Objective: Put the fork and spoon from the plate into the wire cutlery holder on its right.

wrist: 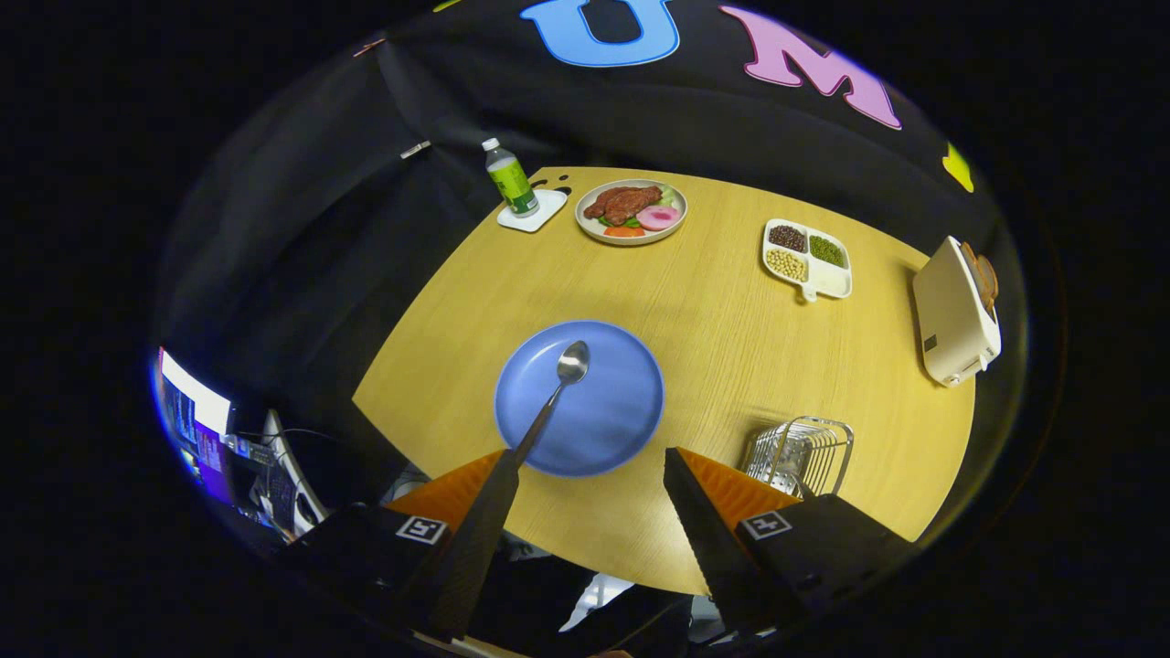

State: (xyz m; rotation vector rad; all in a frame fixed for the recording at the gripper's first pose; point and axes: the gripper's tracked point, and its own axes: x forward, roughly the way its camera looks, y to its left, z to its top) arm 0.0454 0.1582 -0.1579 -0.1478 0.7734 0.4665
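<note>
Showing one spoon point(564, 382) | one plate point(579, 398) | gripper point(585, 464) jaws apart

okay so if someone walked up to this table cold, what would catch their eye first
Most likely the blue plate just ahead of the open gripper, with a single spoon lying on it, handle toward one finger. Next, the wire cutlery holder right of the plate, beside the other finger, and the plate of food at the table's far side.
</note>
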